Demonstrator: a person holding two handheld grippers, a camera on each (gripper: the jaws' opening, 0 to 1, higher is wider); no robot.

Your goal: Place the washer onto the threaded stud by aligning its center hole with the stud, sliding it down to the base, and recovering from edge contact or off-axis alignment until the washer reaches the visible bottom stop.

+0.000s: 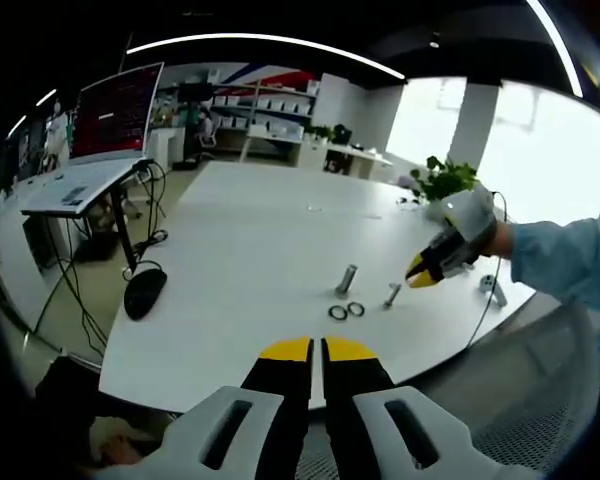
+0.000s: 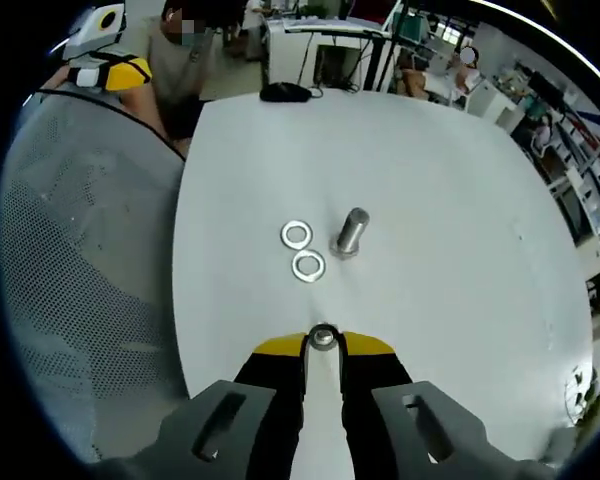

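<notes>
Gripping a small metal bolt [image 2: 323, 338], half hidden between its tips, my right hand-held gripper [image 2: 323, 345] sits near two flat steel washers [image 2: 302, 250]; my left hand-held gripper [image 1: 316, 349] is closed, empty.

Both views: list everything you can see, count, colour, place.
table: 1, white, under everything
washers: 2, silver, flat on table, side by side, beside the stud
stud: 1, silver, upright on table
bolt: 1, silver, at right claw tips
mouse: 1, black, table edge
plant: 1, green, far table edge
monitor: 1, red screen, side desk
chair: 1, grey mesh, by table
person: 1, seated beyond table
left claw: yellow-black, shut, empty
right claw: yellow-black, shut on bolt
</notes>
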